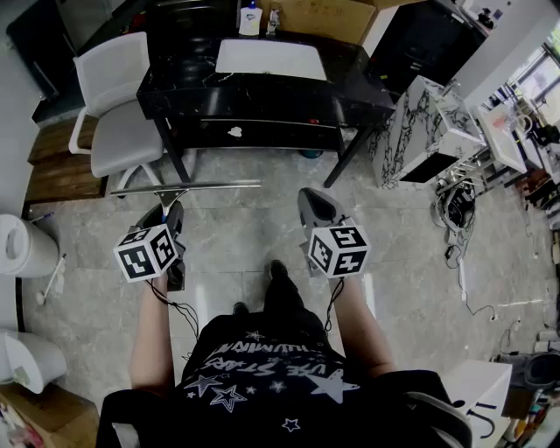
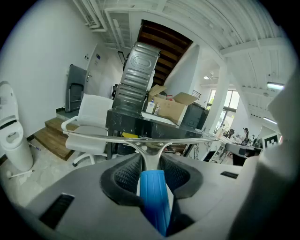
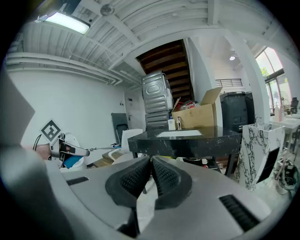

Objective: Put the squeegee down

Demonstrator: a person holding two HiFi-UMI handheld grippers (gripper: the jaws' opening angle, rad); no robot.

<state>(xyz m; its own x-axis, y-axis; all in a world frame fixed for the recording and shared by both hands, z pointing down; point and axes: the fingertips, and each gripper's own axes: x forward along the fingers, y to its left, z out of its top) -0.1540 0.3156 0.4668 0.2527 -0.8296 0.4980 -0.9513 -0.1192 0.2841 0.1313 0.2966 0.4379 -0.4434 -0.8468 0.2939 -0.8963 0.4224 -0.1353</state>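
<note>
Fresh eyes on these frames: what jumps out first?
The squeegee comes first: its long metal blade is held crosswise in mid-air, with the blue handle clamped in the left tool. Beside it, the right tool is shut with nothing in it. Straight ahead stands a black table with a white chair at its left end.

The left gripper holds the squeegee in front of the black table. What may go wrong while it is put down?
1. The squeegee has a long blade that reaches far sideways; it might strike the white chair or the edge of the black table.
2. The left gripper has its fingers only on the blue handle, so the wide blade might twist or slip on release.
3. On the table, it might push the white sheet or the bottle.
</note>
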